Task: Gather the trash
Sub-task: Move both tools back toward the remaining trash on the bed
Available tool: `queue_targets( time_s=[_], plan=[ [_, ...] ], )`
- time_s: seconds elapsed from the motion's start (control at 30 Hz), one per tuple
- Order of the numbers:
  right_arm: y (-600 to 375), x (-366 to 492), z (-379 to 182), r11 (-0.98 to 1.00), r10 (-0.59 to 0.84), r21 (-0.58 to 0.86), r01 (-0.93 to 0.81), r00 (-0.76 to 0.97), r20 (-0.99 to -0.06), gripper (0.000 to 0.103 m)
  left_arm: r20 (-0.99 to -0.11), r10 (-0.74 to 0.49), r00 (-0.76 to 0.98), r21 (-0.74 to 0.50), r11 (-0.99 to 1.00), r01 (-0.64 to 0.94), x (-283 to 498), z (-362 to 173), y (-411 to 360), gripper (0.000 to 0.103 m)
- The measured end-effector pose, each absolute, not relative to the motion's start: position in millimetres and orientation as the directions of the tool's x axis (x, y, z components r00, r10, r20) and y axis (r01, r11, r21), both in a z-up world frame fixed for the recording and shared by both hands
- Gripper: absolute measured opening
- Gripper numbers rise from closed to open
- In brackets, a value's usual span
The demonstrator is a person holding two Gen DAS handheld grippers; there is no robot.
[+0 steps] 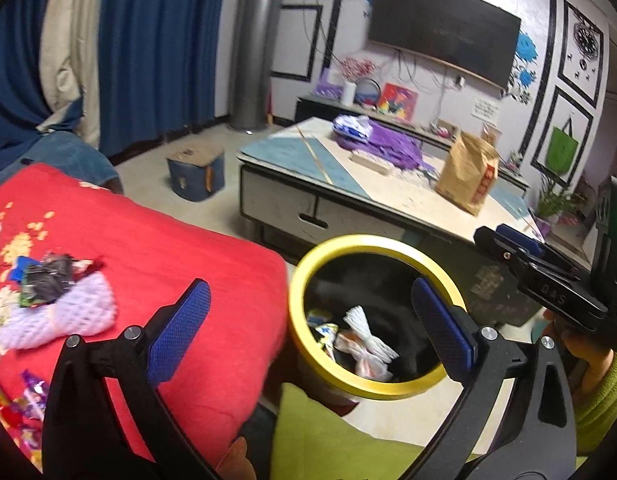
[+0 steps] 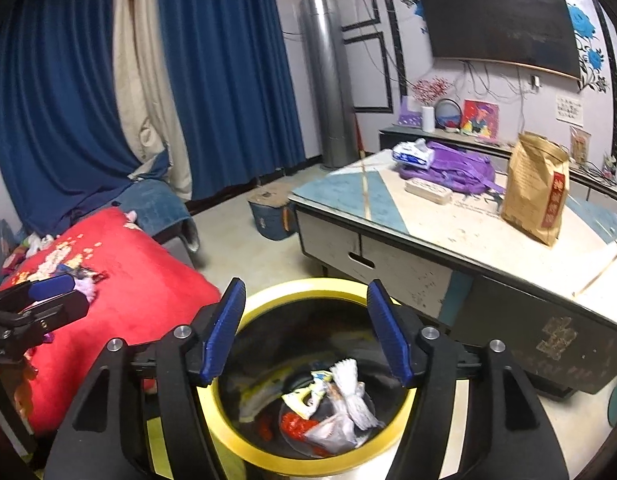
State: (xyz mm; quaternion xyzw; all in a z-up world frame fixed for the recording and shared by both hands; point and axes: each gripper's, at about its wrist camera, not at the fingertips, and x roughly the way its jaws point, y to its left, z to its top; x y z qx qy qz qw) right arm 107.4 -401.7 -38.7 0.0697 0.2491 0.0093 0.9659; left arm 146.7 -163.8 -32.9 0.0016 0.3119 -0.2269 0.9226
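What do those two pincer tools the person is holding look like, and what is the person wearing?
Each tool, the left gripper and the right gripper, is a black frame with silver bolts and two flat fingers faced with textured blue pads. The right one bears white lettering and a green light. The person wears a lime-green sleeve.

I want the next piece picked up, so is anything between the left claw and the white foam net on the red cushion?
Nothing visible blocks it. The left claw is open and empty, and bare red cushion lies between it and the white foam net. A dark crumpled wrapper lies on the net's far end.
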Motion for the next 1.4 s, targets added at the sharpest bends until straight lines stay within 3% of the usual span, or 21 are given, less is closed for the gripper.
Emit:
queue_targets(
  time_s=[0.27, 0.67, 1.4],
  plan=[
    [-372.5, 99.9, -19.4, 0.99, 0.11, 0.129, -0.059, 0.893, -0.436, 0.071, -0.531, -0.365, 0.765, -0.123, 0.926, 0.356, 135.3, -18.2, -137.0, 0.092],
    [-330.2, 102.9, -5.1, 0.977, 0.209, 0.129, -0.169, 0.879, -0.428, 0.076, -0.469, -0.283, 0.836, -0.105, 0.958, 0.266, 121.1, 0.1, -103.6, 0.092],
    [-219.7, 129.6, 1.7, 0.894, 0.43, 0.102, -0.437, 0.768, -0.474, 0.076, -0.464, -0.092, 0.881, -0.1, 0.994, 0.052, 119.1, 7.3, -26.1, 0.092]
  ],
)
